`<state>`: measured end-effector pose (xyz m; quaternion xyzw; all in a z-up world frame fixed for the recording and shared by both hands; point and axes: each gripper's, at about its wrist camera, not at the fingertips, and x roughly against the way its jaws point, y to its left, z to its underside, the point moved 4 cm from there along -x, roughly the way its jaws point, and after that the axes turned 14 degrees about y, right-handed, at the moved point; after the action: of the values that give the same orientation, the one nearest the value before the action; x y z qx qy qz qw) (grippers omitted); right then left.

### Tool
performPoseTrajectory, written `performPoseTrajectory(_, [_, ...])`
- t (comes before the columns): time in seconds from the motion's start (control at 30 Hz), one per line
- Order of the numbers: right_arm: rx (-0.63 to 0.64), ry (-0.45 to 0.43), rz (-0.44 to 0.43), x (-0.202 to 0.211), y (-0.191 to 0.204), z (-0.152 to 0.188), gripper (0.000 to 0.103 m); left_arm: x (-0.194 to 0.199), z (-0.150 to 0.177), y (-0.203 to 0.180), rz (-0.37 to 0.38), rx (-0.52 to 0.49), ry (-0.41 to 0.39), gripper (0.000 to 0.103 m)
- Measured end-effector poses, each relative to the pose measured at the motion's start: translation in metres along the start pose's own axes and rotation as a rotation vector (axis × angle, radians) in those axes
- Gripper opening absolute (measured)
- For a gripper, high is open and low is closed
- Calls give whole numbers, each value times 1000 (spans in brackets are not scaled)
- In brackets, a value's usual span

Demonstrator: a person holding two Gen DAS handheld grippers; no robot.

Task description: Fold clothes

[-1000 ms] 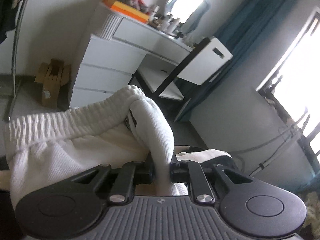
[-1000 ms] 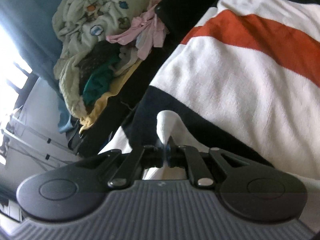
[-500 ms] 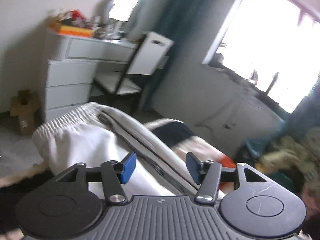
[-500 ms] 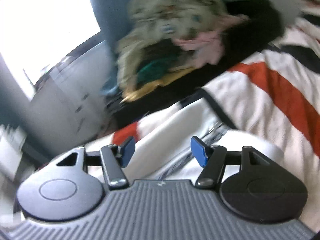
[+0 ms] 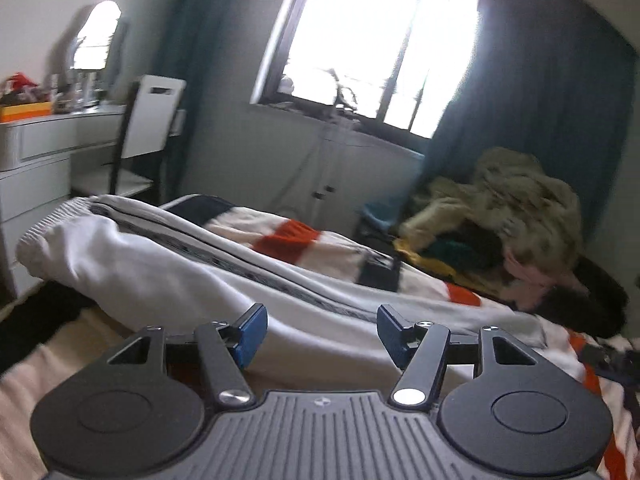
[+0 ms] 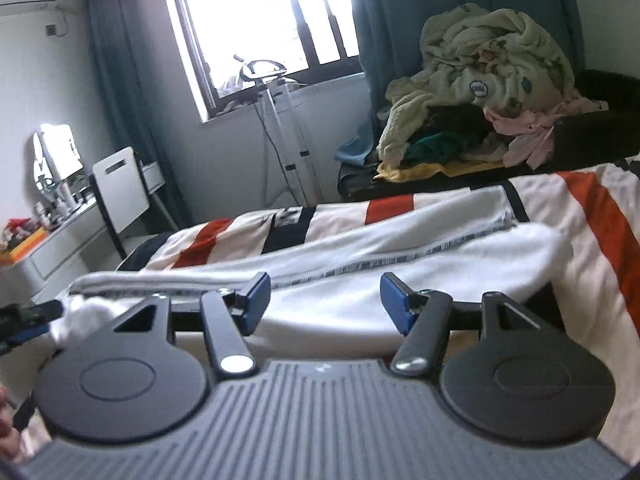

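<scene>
With both the left claw [image 5: 318,330] and right claw [image 6: 324,300] wide and empty, we judge the white trousers [image 6: 400,276] folded lengthwise on the bed [image 6: 592,216], next needing a fresh grip at one end.

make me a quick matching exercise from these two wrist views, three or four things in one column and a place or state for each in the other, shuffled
Things:
1. white trousers
2. heap of unfolded laundry
3. left gripper
4. white chair

Places or states:
A. open, holding nothing
B. piled at the far end of the bed, by the curtain
C. beside the dresser
D. laid lengthwise on the striped blanket

Pairs: 1-D, 2-B, 3-A, 4-C
</scene>
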<state>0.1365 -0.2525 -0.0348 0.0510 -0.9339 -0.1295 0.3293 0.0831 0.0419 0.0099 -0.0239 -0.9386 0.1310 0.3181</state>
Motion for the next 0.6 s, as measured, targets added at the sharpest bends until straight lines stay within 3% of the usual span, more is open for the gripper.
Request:
performPoseTrajectory(0.03, [3, 2, 0, 1, -1, 8, 64, -1, 11, 0, 31, 5, -14, 63])
performPoseTrajectory(0.2, [-2, 23, 10, -8, -10, 30, 63, -18, 43, -1, 40, -30, 17, 63])
performPoseTrajectory(0.6, [5, 17, 78, -13, -13, 32, 64, -35, 44, 15, 52, -20, 66, 63])
